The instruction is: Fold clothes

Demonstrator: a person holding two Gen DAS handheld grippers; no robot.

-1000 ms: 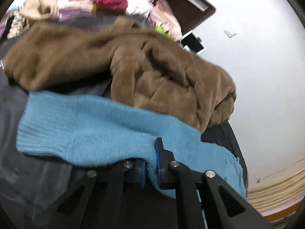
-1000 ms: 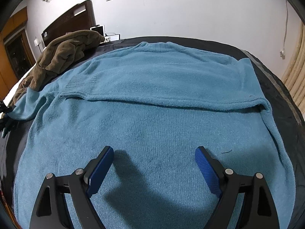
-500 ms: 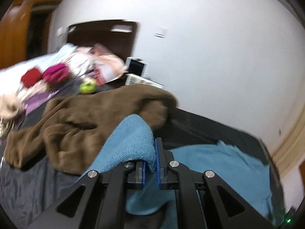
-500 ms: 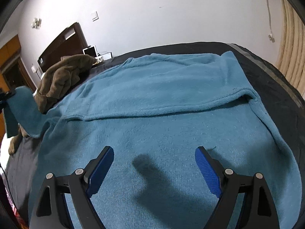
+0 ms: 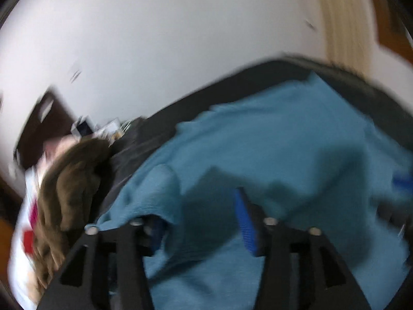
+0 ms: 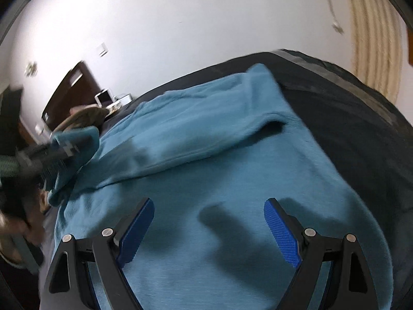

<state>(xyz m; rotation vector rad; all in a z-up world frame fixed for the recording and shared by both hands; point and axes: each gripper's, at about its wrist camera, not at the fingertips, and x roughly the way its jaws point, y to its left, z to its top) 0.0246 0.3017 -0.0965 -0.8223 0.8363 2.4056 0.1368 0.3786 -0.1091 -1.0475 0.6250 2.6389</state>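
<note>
A teal knit sweater (image 6: pixel 232 170) lies spread on the dark bed cover (image 6: pixel 361 118), one sleeve folded across its chest. It also fills the left wrist view (image 5: pixel 284 142), which is blurred. My left gripper (image 5: pixel 200 222) has its jaws apart, and the other sleeve (image 5: pixel 155 193) drapes over its left finger. In the right wrist view the left gripper (image 6: pixel 69 149) shows at the left edge with the sleeve end hanging around it. My right gripper (image 6: pixel 209 230) is open and empty, just above the sweater's lower body.
A brown fleece garment (image 5: pixel 69 193) is heaped on the bed left of the sweater. Coloured clothes (image 5: pixel 28 237) lie beyond it. A dark headboard (image 6: pixel 74 90) and a white wall stand behind. Cream curtains (image 6: pixel 374 33) hang at the right.
My left gripper has swung right over the sweater, carrying the sleeve inward, and its jaws have opened. The right gripper stays open, shifted slightly over the sweater's lower body.
</note>
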